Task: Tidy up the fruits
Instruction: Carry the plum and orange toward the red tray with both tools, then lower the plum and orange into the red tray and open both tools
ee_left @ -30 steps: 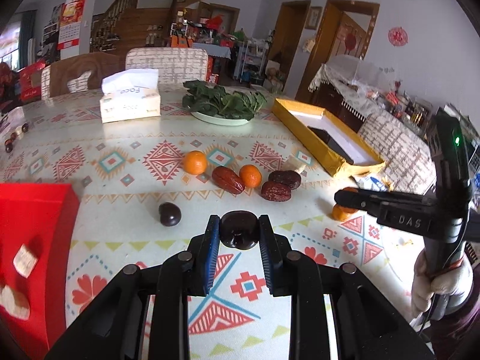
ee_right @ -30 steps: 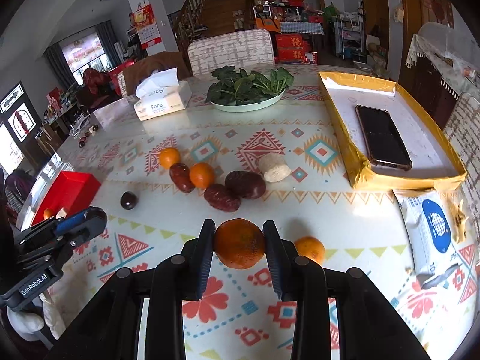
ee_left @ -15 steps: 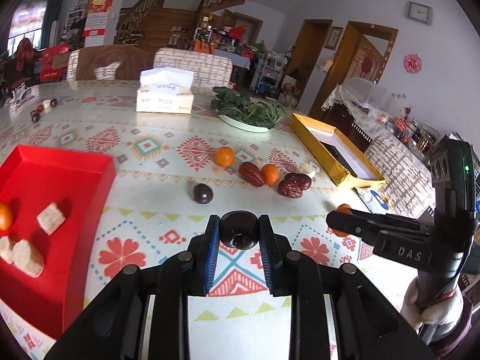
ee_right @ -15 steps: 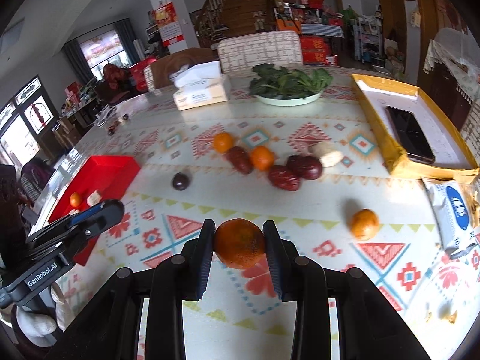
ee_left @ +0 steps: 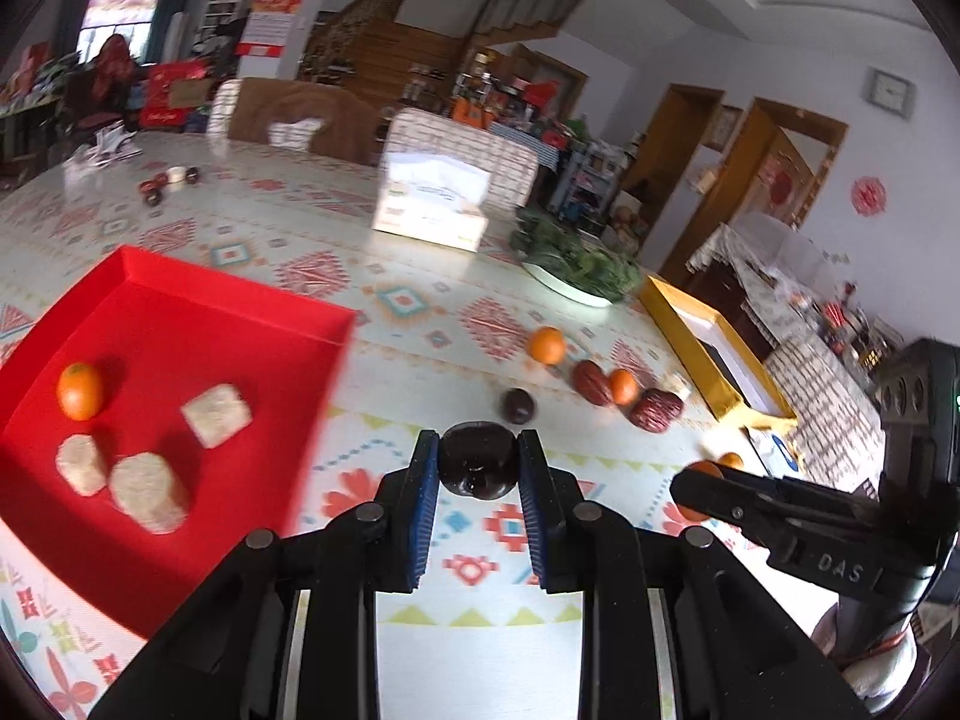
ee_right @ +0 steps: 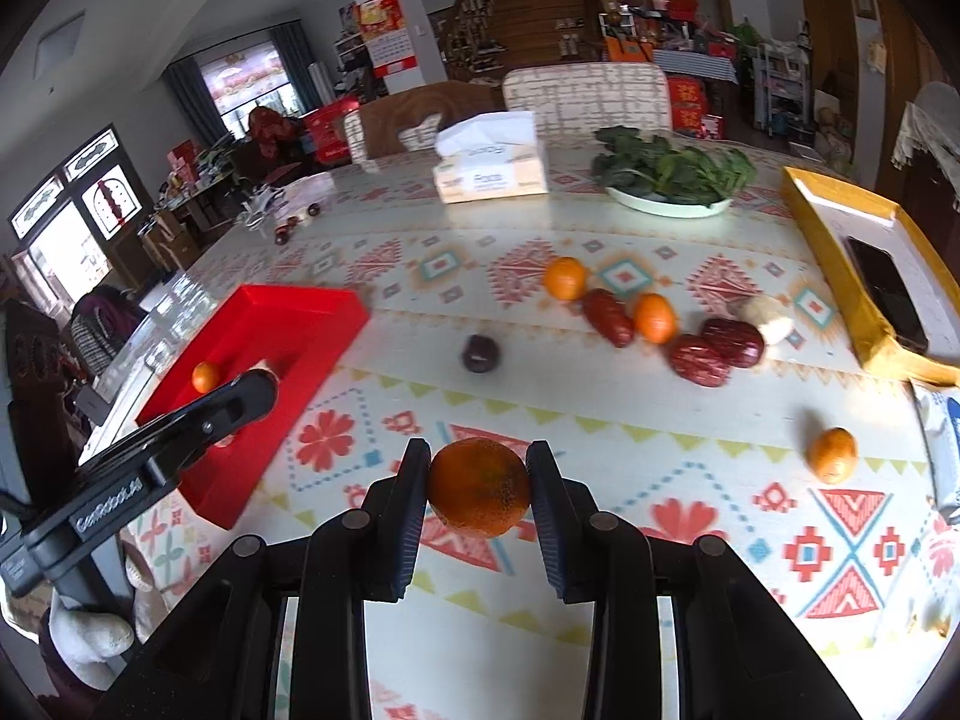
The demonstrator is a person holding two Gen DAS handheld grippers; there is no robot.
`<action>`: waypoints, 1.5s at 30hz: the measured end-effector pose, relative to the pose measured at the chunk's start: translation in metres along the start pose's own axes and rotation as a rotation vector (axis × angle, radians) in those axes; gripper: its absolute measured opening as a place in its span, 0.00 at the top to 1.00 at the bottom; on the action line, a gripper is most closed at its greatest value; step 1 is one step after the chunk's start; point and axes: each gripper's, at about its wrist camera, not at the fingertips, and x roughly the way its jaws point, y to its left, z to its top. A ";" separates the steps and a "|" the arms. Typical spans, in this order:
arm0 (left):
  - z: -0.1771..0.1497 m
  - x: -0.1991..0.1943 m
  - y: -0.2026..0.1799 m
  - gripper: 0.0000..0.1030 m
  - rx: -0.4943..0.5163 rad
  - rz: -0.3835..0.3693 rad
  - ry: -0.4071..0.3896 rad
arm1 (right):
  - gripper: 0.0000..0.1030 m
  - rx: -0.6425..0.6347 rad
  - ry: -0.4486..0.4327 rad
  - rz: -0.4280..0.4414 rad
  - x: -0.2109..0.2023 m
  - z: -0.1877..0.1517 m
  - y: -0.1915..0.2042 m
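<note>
My left gripper [ee_left: 479,468] is shut on a dark plum [ee_left: 478,463] and holds it above the table, right of the red tray [ee_left: 150,324]. The tray holds a small orange [ee_left: 79,391] and three beige chunks. My right gripper [ee_right: 478,486] is shut on an orange [ee_right: 478,485] above the table, right of the tray [ee_right: 300,306]. On the table lie another dark plum [ee_right: 480,353], two small oranges, red dates [ee_right: 609,317] and a lone orange [ee_right: 831,455].
A tissue box [ee_right: 489,168], a plate of greens [ee_right: 672,171] and a yellow box lid [ee_right: 864,276] holding a phone stand at the back and right. A snack packet [ee_right: 942,438] lies at the right edge. Chairs stand behind the table.
Both grippers have swung left with their fruit; the red tray now shows large in the left wrist view and nearer in the right wrist view.
</note>
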 end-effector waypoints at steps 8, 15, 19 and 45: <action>0.007 -0.016 0.044 0.76 -0.075 0.050 -0.048 | 0.65 -0.022 0.031 0.046 0.024 0.004 0.033; 0.012 -0.032 0.096 0.76 -0.163 0.123 -0.090 | 0.64 -0.057 0.059 0.097 0.046 0.012 0.071; 0.010 -0.035 0.124 0.76 -0.206 0.151 -0.090 | 0.64 -0.078 0.076 0.132 0.063 0.018 0.094; 0.025 -0.036 0.206 0.76 -0.280 0.294 -0.084 | 0.63 -0.138 0.234 0.233 0.191 0.078 0.184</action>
